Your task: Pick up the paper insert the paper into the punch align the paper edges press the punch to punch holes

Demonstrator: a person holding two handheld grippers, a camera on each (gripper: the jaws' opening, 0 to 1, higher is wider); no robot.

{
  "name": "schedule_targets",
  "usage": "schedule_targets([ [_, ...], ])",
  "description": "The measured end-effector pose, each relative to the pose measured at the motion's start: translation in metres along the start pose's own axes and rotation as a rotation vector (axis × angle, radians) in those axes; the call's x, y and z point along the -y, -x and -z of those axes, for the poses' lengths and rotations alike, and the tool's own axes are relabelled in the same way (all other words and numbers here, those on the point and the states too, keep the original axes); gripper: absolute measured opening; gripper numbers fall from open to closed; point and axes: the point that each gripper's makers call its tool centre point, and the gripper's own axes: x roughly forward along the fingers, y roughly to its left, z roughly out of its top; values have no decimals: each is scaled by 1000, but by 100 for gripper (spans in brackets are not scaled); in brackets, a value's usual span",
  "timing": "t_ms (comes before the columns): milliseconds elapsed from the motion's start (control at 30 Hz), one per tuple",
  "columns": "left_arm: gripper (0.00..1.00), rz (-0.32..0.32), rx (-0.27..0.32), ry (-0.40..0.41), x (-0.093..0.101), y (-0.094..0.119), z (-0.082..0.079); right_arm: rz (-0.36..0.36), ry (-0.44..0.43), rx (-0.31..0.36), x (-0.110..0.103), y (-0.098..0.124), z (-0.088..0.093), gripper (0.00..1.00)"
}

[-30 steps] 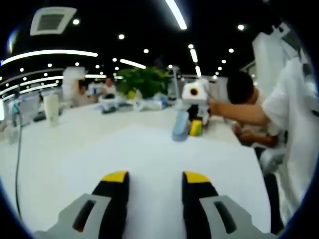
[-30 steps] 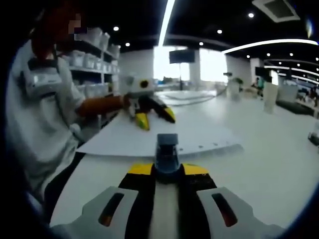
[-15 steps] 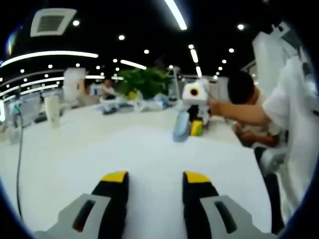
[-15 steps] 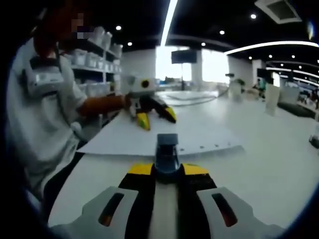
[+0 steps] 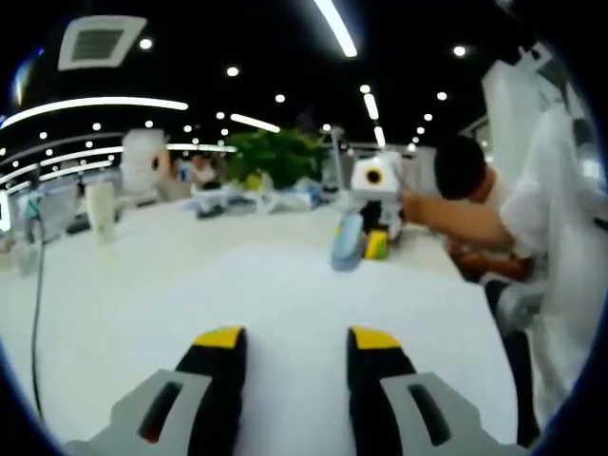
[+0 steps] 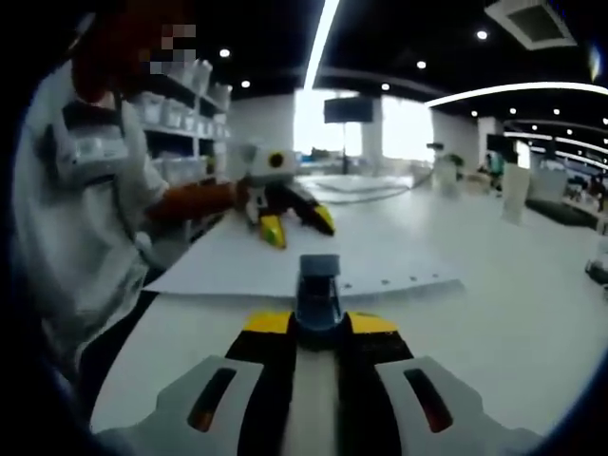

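1. The right tool (image 6: 318, 323) has its jaws closed tight on the blue punch (image 6: 319, 290). The punch sits right at the tip of this tool, standing on the white worktop (image 6: 513, 323).
2. The paper (image 6: 313, 256) lies flat on the worktop, w/ its near edge at the punch mouth. I see a row of small dots near that edge, prob. holes, so I think some punching is done.
3. The paper's long side runs left to right in the right gripper view, across the way the tool points. The punch faces straight into that edge.
4. The left tool (image 5: 290, 342) is wide open & holds nothing. It hovers low over the far part of the paper (image 5: 285, 294). In the left gripper view the punch (image 5: 346, 242) is straight ahead, well apart, w/ the right tool (image 5: 372, 237) on it.
5. So the right tool is the near one for the next press. The left one can only steady or slide the sheet.
6. No boxes or trays are near the paper. Far off sit a cup (image 5: 99, 211) & a green plant (image 5: 275, 157); can't tell what's in the cup.
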Motion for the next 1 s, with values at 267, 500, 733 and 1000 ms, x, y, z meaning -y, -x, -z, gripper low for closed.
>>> schedule_targets([
  [267,43,0,-1,-2,0,0,0,3,0,3,0,-1,0,22],
  [500,45,-3,-1,1,-1,0,0,-2,-14,5,1,-1,1,22],
  [733,50,-18,3,-6,-3,0,-1,-2,-10,2,1,-1,2,22],
  [1000,54,-22,-3,12,-6,0,0,-1,-10,1,0,-2,2,22],
])
